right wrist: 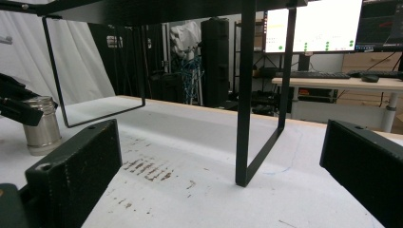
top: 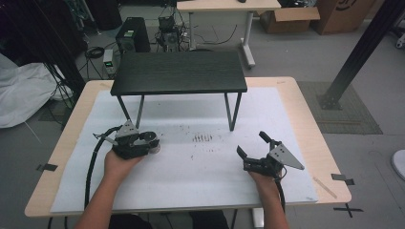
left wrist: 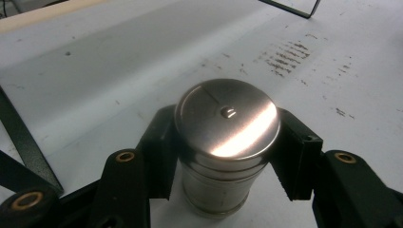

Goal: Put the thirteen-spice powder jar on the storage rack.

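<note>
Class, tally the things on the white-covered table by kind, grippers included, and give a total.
Metal canister: 1
Black shelf stand: 1
Grippers: 2, left gripper and right gripper
Total: 4

Small cylindrical brushed-steel canister with a flat round lid, small raised dimple at lid centre, thin line scored from centre toward the rim. Stands upright on the white table cover, left of the dark scuff marks. Clamped on both sides just under the lid by the left gripper. Stepped ring bands below the lid.
</note>
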{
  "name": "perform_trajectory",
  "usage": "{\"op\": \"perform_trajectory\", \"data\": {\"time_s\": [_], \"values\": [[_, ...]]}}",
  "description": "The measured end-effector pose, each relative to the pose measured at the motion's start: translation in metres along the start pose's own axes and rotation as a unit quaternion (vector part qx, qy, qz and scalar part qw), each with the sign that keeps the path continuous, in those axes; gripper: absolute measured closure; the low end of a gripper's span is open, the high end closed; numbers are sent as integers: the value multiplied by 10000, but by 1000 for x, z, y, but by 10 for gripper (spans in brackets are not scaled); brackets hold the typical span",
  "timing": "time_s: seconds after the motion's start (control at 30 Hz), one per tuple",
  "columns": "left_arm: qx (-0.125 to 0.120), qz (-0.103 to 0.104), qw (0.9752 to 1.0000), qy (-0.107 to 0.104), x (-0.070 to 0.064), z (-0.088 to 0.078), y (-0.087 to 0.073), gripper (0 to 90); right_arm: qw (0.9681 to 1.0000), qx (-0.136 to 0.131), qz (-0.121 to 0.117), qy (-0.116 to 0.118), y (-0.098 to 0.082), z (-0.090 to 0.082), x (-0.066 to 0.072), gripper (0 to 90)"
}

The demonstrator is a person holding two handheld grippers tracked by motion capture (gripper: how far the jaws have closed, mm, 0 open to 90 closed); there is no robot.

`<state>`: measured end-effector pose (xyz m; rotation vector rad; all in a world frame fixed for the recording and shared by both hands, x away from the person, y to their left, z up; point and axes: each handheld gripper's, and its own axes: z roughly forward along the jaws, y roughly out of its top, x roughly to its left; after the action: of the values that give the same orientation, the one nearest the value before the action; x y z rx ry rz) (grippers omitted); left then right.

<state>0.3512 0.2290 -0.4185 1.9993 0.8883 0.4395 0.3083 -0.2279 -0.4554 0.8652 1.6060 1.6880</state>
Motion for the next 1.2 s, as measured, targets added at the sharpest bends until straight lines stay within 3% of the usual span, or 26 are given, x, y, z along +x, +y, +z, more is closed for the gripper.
{"op": "perform_trajectory", "data": {"time_s": [0.27, 0.8, 1.2], "values": [[-54, -70, 9999, -118, -1, -15, 11, 492, 10000, 37, -29, -1, 0, 1, 0, 0], [-73, 114, 9983, -564, -10, -56, 57, 493, 10000, 56, -50, -3, 0, 1, 1, 0], [-176, 159, 9972, -711, -15, -79, 86, 493, 10000, 57, -48, -3, 0, 1, 1, 0]]}}
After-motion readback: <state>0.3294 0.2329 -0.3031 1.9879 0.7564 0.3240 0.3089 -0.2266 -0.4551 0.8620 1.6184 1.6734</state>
